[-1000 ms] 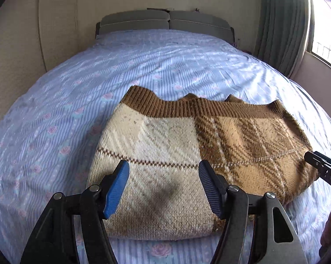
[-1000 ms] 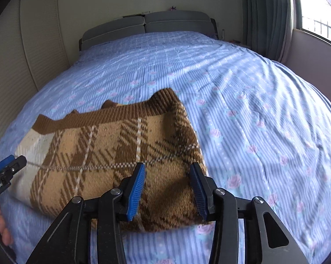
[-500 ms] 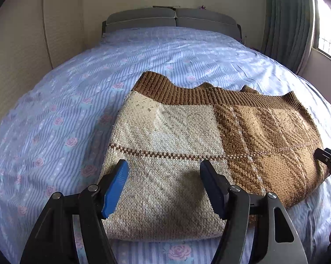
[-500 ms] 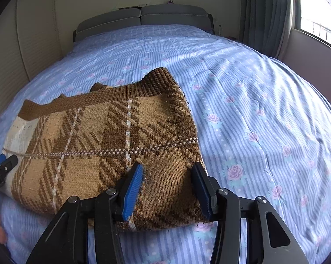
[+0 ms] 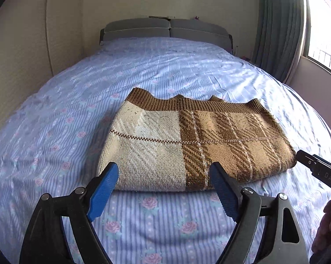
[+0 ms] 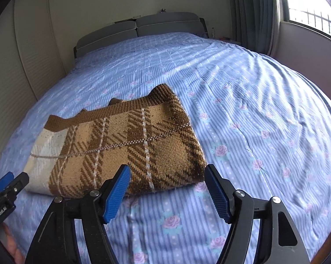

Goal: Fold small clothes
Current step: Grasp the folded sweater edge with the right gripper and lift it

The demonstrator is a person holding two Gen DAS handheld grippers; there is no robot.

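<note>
A folded brown, tan and cream plaid knit sweater [image 5: 194, 145] [image 6: 119, 147] lies flat on the bed, its ribbed brown band along the far edge. My left gripper [image 5: 163, 173] hovers just short of the sweater's near cream edge, its jaws opening, nothing between the blue pads. My right gripper [image 6: 167, 176] hangs in front of the sweater's near right corner, its jaws also opening and empty. The right gripper's tip [image 5: 313, 165] shows at the right edge of the left wrist view. The left gripper's tip [image 6: 9, 182] shows at the left edge of the right wrist view.
The blue striped bedsheet [image 5: 81, 101] [image 6: 264, 110] with pink roses covers the whole bed. A grey headboard [image 5: 165, 29] stands at the far end. Pale wardrobe panels [image 5: 22, 55] run along the left, with a curtain [image 6: 251, 15] and window [image 6: 313, 19] on the right.
Both grippers pulled back toward the near edge and rose a little, so the sweater now lies ahead of the fingers instead of under them. Both pairs of jaws have spread wider.
</note>
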